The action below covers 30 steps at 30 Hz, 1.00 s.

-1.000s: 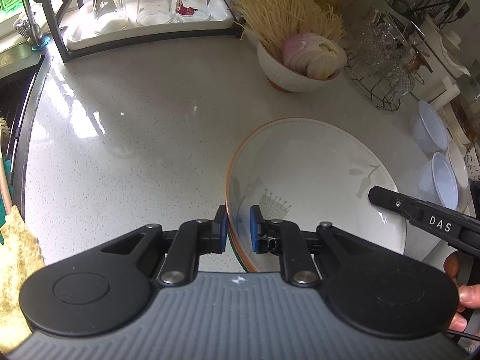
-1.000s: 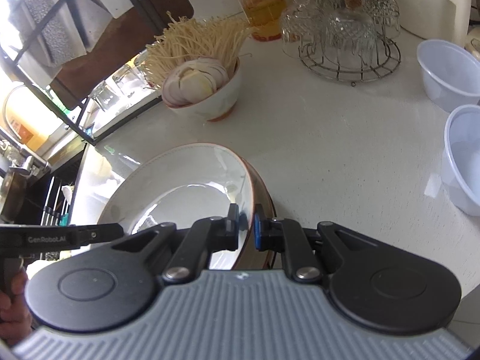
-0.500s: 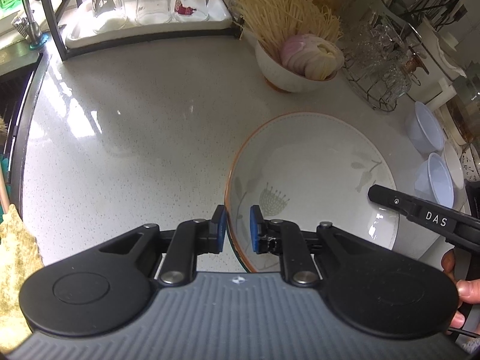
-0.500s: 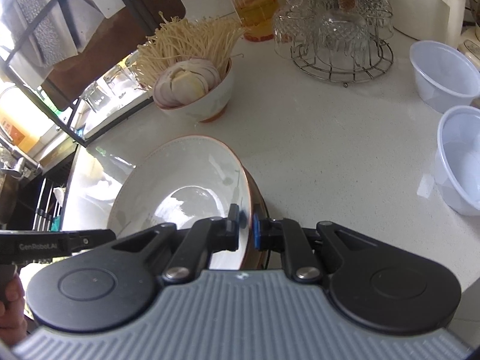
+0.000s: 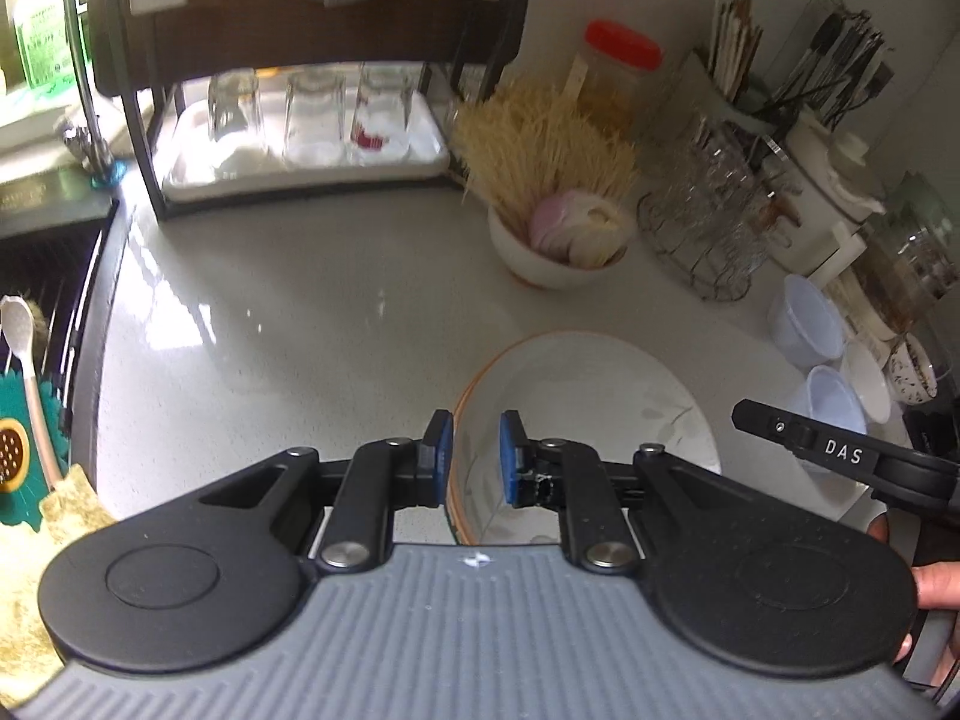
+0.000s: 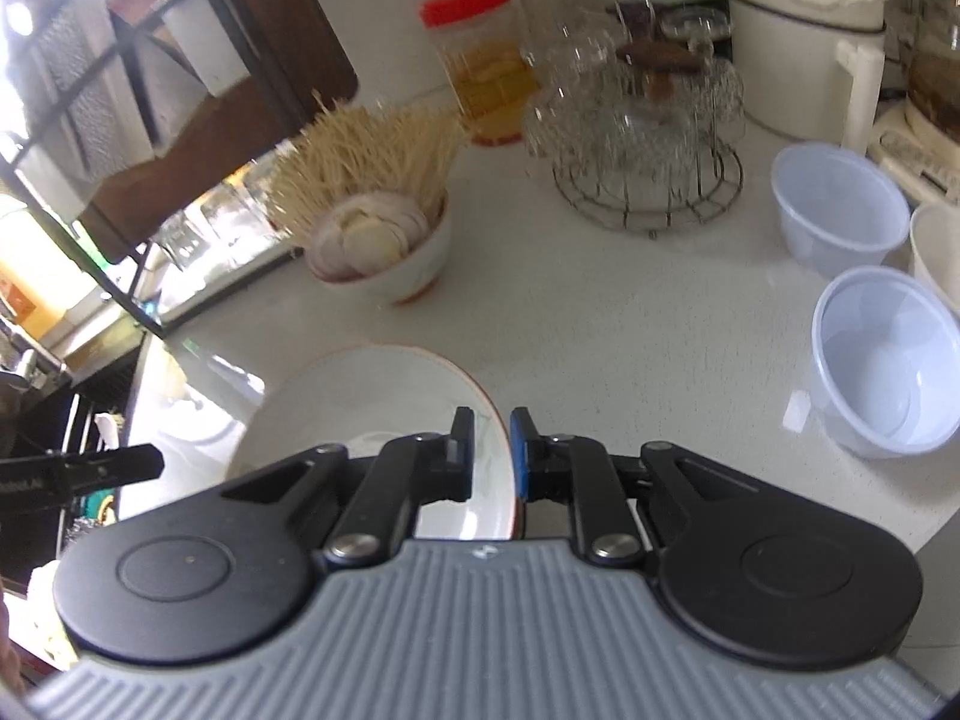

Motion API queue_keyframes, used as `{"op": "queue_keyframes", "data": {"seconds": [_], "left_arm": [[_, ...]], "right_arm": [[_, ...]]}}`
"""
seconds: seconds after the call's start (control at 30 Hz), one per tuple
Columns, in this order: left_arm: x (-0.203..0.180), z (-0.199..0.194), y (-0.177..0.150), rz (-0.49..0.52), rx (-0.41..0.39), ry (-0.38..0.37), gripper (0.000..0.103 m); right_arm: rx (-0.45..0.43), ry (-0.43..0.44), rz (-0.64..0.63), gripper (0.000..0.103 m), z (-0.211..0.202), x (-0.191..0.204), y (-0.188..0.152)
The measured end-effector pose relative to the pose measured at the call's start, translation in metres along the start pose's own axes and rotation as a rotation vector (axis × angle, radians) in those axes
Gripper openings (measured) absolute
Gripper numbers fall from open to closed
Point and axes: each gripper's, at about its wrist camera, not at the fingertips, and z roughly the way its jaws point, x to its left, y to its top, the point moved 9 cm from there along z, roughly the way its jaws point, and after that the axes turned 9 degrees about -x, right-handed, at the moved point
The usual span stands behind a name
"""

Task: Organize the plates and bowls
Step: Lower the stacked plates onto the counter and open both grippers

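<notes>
A large white plate with an orange rim and a leaf print is held above the white counter. My left gripper is shut on its left rim. My right gripper is shut on its right rim; the plate also shows in the right wrist view. Two pale blue plastic bowls stand on the counter to the right, with a white bowl beside them.
A white bowl of noodles and sliced onion stands at the back. A wire stand of glass cups, a red-lidded jar, a dish rack with upturned glasses and a sink at the left surround the counter.
Both grippers have lifted the plate up and back from the counter; the view now takes in more of the rack and the back wall.
</notes>
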Motion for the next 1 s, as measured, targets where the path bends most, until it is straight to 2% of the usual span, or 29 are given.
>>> {"op": "queue_keyframes", "data": {"seconds": [0.2,0.43,0.7,0.87,1.0], "left_arm": [[-0.016,-0.041,0.016,0.055,-0.088,-0.037,0.018],[-0.032,-0.087,0.019,0.082,-0.13,-0.102,0.018],[-0.043,-0.129,0.003,0.1,-0.149,-0.139,0.018],[-0.054,-0.147,-0.016,0.131,-0.155,-0.158,0.018],[-0.068,-0.159,-0.032,0.133,-0.153,-0.202,0.018]], "right_arm": [[-0.1,0.018,-0.002,0.017,-0.042,0.02,0.019],[-0.192,0.01,-0.008,0.017,-0.093,0.04,0.029],[-0.235,-0.024,0.0,0.017,-0.15,0.048,0.011],[-0.243,-0.06,-0.007,0.017,-0.18,0.039,-0.008],[-0.248,-0.093,-0.003,0.017,-0.198,0.029,-0.019]]}}
